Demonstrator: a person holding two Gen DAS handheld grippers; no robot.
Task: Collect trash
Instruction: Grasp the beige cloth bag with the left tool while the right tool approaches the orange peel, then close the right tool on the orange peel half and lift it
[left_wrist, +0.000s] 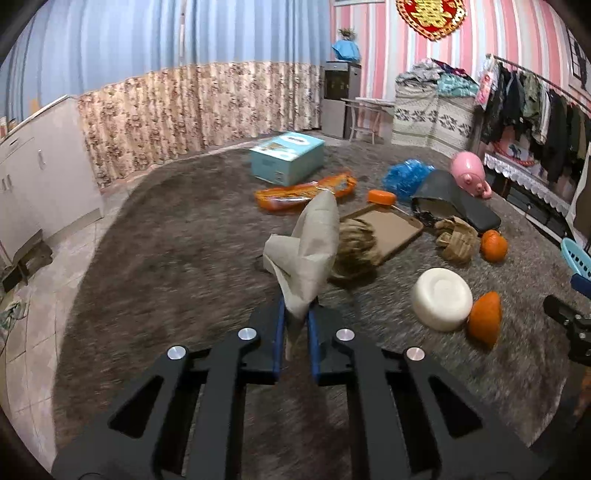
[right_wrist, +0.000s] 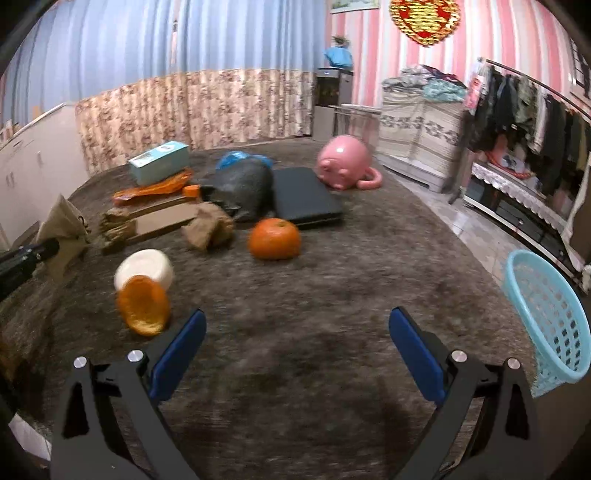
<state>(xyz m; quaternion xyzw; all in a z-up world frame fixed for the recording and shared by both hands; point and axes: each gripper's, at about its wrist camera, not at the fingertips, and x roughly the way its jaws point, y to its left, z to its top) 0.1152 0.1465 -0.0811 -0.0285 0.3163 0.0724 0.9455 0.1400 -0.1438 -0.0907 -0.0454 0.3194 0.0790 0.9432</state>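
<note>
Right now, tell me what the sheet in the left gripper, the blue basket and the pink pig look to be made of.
Sheet: thin beige paper, matte, creased and crumpled where the left gripper pinches it.
Basket: light blue plastic, with a moulded grid of holes.
Pig: smooth and glossy with highlights; plastic or glazed ceramic, can't tell which.

Left tongs (left_wrist: 295, 314), right tongs (right_wrist: 297, 325): black angular linkage arms, silver round bolts, blue finger pads (right_wrist: 413, 354).

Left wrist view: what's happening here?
The left gripper is shut on a crumpled piece of brown paper, held up above the grey rug. The right gripper is open and empty over the rug, with the blue basket off to its right. Orange peels, a white bowl and other clutter still lie on the rug.
</note>
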